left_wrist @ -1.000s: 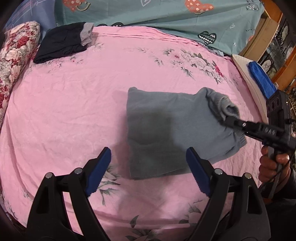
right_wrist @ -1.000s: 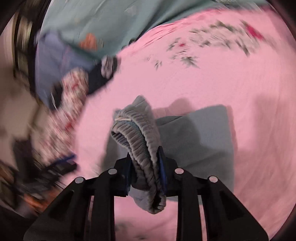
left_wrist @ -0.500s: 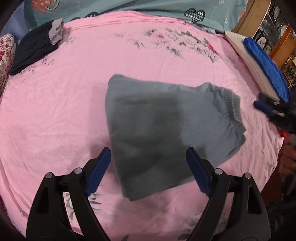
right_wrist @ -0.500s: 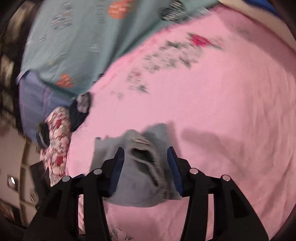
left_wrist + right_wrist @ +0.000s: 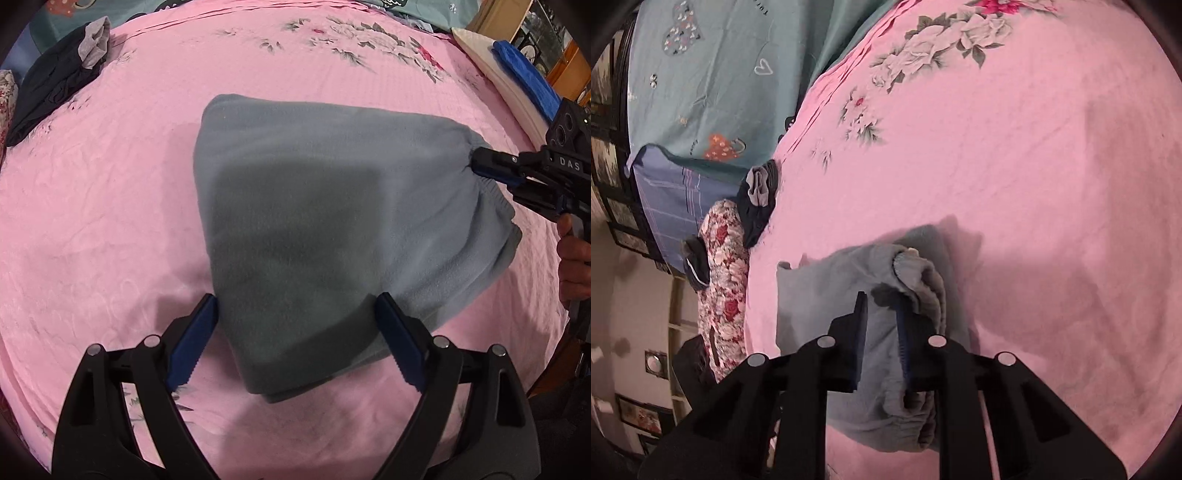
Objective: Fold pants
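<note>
Since the grey pants (image 5: 325, 229) are already a compact folded bundle in the middle of the pink bedspread (image 5: 110, 192), you look to be on the last fold or a tidy-up. Your right gripper (image 5: 881, 317) is closing its jaws on the elastic waistband (image 5: 923, 280) at the bundle's right end, with fabric between the pads, while your left gripper (image 5: 295, 339) hovers with jaws wide apart over the near corner, gripping nothing. I'd say next up is pinching that near edge with the left so both ends move together and the layers don't slide.
</note>
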Available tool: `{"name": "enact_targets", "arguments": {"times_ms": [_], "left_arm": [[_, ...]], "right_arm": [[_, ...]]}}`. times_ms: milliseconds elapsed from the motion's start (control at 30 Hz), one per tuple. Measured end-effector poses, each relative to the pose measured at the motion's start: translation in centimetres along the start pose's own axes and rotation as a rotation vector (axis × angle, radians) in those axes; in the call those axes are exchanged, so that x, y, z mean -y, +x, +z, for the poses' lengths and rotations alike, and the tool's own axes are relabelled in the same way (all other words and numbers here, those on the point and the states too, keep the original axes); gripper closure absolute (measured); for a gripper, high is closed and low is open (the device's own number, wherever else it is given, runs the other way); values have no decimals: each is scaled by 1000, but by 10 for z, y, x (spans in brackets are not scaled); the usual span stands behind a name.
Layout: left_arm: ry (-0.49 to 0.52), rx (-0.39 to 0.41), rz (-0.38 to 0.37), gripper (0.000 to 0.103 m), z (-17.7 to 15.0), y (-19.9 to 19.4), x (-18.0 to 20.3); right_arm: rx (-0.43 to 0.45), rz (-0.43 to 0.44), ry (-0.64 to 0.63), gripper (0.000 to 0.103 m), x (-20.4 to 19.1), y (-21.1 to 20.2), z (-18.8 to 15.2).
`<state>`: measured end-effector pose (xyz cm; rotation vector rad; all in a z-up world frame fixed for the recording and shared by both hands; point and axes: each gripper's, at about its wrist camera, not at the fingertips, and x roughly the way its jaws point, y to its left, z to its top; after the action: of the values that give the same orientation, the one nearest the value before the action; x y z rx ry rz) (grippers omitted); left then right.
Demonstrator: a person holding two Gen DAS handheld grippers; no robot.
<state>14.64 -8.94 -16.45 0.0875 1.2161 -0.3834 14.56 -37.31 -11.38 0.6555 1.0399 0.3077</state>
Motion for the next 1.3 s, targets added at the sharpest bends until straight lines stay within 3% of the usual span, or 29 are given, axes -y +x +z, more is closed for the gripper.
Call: {"name": "enact_targets", "arguments": {"times_ms": [100, 167, 233, 267, 333, 433, 500, 633, 733, 833, 900, 933, 1000, 1100, 1167, 1300], "left_arm": [[4, 65, 21, 15, 4, -23, -3], [-3, 114, -10, 15, 9, -40, -7], [-15, 134, -42, 15, 16, -44, -7], [-15, 127, -44, 15, 20, -39, -6], [-4, 98, -28, 15, 22, -22, -3], [38, 12, 8, 13, 12, 14, 4], [28, 15, 1, 14, 12, 10, 3], [19, 113, -24, 15, 30, -24, 1], [16, 167, -26, 15, 54, -30, 1], [-3, 153, -1, 15, 74, -11, -5], [-22, 101, 26, 14, 80, 12, -10], [-31, 75, 46, 13, 77, 22, -15], [-66, 61, 15, 11, 74, 30, -22], [-105, 78, 4, 13, 75, 9, -27], [-81, 146, 8, 13, 67, -18, -26], [-1, 135, 1, 13, 33, -29, -14]], "right_arm": [[28, -24, -32, 76, -25, -18, -7], [51, 4, -97, 76, -44, -29, -15], [20, 24, -124, 76, -49, -29, -24], [1, 5, -128, 76, -47, -22, -27], [-41, -126, -104, 81, -26, -8, -34], [-28, -67, -20, 80, -8, -12, -38], [-30, -77, -6, 71, -17, -22, -36], [55, -123, -166, 70, -57, -40, -28], [101, -143, -210, 69, -68, -31, -11], [87, -235, -207, 69, -60, -3, 4], [74, -302, -188, 72, -43, 12, 9], [85, -277, -169, 72, -34, 12, 10], [82, -243, -129, 72, -26, 9, 12], [66, -254, -146, 68, -42, -4, 9], [86, -239, -211, 63, -60, -24, -2], [41, -222, -260, 62, -63, -38, -37]]}}
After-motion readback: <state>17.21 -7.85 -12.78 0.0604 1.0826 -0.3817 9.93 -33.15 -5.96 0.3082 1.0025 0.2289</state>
